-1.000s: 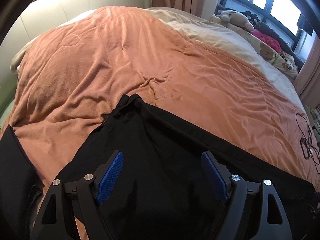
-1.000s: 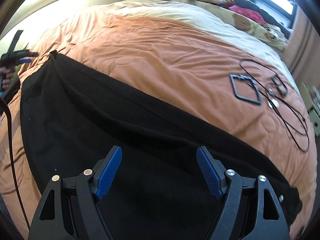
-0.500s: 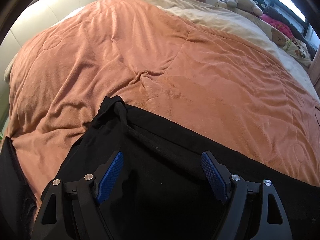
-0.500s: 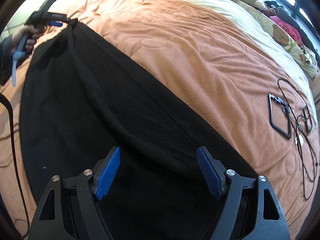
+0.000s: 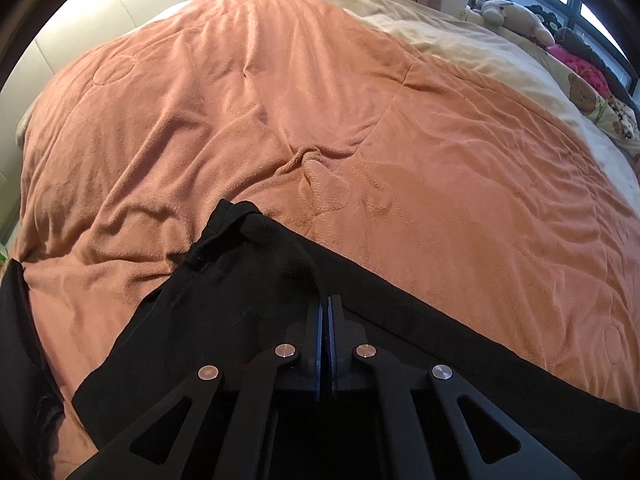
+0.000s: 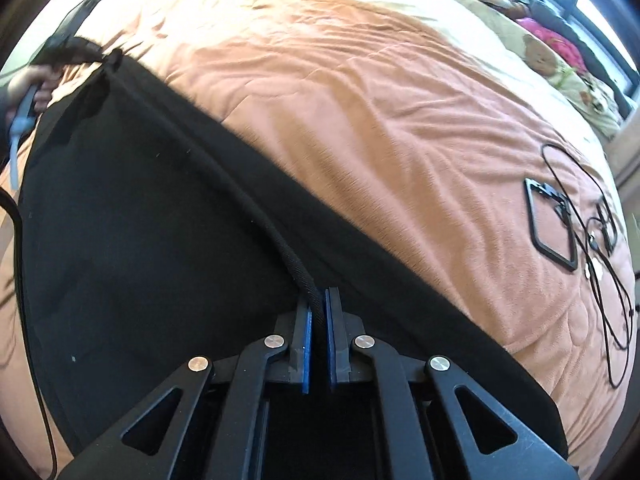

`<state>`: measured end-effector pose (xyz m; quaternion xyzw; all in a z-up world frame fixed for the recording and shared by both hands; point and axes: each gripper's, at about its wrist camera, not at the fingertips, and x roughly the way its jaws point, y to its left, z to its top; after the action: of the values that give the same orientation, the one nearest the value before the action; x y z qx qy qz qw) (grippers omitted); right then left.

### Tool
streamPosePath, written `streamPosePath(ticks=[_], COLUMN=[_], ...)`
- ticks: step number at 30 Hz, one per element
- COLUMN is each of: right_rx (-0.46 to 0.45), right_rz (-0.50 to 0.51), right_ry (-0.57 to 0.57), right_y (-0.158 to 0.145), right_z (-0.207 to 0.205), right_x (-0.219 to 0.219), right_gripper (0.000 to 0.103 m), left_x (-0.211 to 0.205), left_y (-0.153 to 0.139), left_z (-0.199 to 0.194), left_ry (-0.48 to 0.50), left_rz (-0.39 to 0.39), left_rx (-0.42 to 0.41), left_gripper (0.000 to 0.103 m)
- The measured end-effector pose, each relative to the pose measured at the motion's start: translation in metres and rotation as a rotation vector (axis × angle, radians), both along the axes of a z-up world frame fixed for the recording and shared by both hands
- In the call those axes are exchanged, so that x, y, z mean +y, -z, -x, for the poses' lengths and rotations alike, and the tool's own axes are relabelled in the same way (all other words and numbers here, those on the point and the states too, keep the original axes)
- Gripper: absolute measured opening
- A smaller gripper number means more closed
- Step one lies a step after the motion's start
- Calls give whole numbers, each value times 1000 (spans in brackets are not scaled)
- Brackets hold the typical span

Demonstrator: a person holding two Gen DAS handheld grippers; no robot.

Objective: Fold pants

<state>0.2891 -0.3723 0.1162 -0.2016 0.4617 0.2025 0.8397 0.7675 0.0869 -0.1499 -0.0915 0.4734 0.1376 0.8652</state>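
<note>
Left wrist view: the left gripper [image 5: 325, 304] sits at the bottom centre of the frame with its blue pads [image 5: 319, 320] pressed together, pinching a raised fold of the black pants [image 5: 224, 300]. The pants spread across the lower half of the frame, and one corner of them (a seam and stitching show there) pokes up toward the middle. They lie on an orange blanket [image 5: 280, 100] that fills most of the picture. A cream headboard [image 5: 132, 0] curves along the upper left, a beige cover [image 5: 460, 40] runs along the upper right, and stuffed toys [image 5: 516, 12] sit below the window at the far upper right.

Right wrist view: the right gripper [image 6: 318, 304] is also at the bottom centre, its blue pads [image 6: 306, 332] clenched on a thick rolled ridge of the same pants [image 6: 140, 220]. That ridge runs diagonally up to the upper left, where the left gripper [image 6: 102, 56] bites the fabric, carried by a hand [image 6: 32, 84] at the frame's left edge. Black cloth covers the lower left and centre. On the orange blanket [image 6: 360, 100] at right lie a black square frame [image 6: 550, 220] and a looped black cable [image 6: 612, 280] (they overlap).
</note>
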Motion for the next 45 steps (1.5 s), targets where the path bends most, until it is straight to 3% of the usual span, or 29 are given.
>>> streamPosePath(ticks=[11, 13, 15, 17, 18, 20, 22, 27, 37, 45], right_rx=[28, 9, -26, -62, -76, -87, -90, -35, 46, 104], right_rz=[27, 24, 11, 14, 2, -43, -55, -41, 139, 128], right_ry=[76, 96, 132, 177, 191, 200, 225, 218, 170, 95], right_y=[21, 22, 16, 8, 3, -9, -14, -12, 10, 22], right_z=[-36, -38, -38, -33, -30, -23, -17, 2, -3, -28], right_x=[11, 10, 4, -6, -13, -31, -48, -91, -135, -142], right_gripper=[3, 7, 17, 41, 45, 49, 49, 49, 49, 49], left_x=[3, 1, -1, 0, 2, 6, 14, 30, 52, 72], left_y=[13, 13, 10, 6, 2, -6, -16, -26, -38, -33], left_z=[-29, -34, -38, -39, -37, -34, -27, -13, 44, 98], left_ry=[-28, -24, 7, 40, 48, 37, 26, 42, 83, 72], left_rz=[-1, -32, -63, -51, -44, -58, -62, -60, -108, -101], left_rx=[13, -4, -23, -44, -62, -89, -128, -124, -91, -60], left_gripper=[3, 3, 7, 19, 24, 52, 66, 66, 67, 67])
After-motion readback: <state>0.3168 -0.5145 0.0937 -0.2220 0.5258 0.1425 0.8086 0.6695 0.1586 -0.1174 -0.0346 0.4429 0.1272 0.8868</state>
